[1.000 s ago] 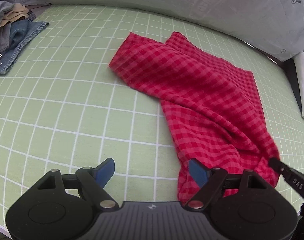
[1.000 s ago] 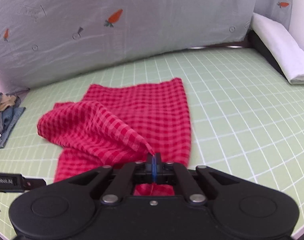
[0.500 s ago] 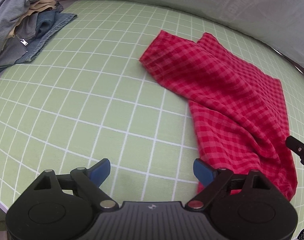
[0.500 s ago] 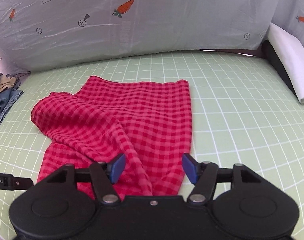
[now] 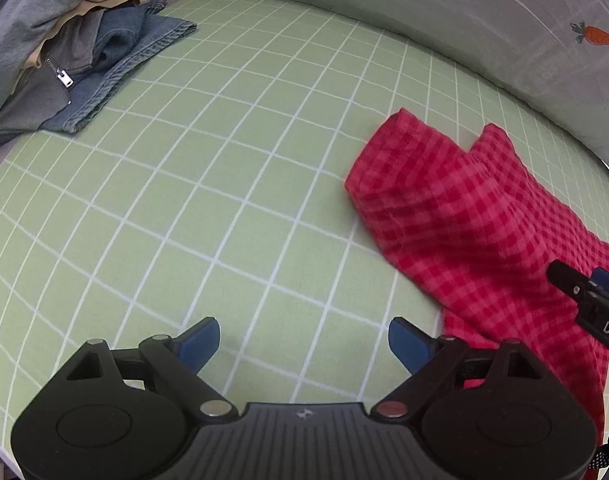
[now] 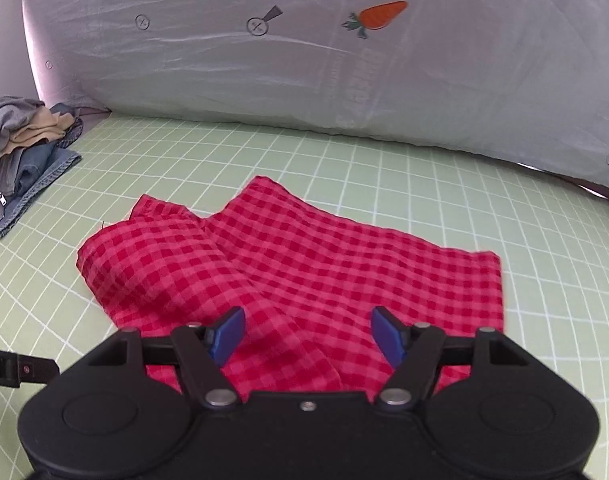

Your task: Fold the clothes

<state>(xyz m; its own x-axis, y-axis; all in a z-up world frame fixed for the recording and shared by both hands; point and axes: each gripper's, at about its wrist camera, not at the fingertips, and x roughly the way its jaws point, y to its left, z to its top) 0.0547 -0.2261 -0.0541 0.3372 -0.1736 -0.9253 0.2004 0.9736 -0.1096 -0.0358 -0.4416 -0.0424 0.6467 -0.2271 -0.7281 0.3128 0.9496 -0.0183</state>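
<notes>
Lying loosely crumpled on the green gridded mat (image 6: 344,168), the red checked cloth (image 6: 288,264) is what we have before us: one part spreads fairly flat toward the right, while its left part is bunched up and folded over itself in a raised ridge. In our left wrist view the same cloth (image 5: 476,216) sits at the right of the picture, with bare mat on its left.

Our right gripper (image 6: 309,334) hangs over the near edge of the cloth with its blue pads (image 6: 226,334) spread well apart; the fabric shows between them, but neither pad presses on it, so we grip nothing. Its jaws have just been opening.

Our left gripper (image 5: 302,342) is spread wide too, having just opened a little further, with only bare mat between its pads; the cloth's edge lies just beside its right finger, and nothing is held.

Farther out, a heap of clothes (image 5: 64,40) in grey, beige and blue denim rests at the mat's far left corner, well apart from the cloth. Behind the mat rises a pale sheet (image 6: 304,60) printed with carrots.
</notes>
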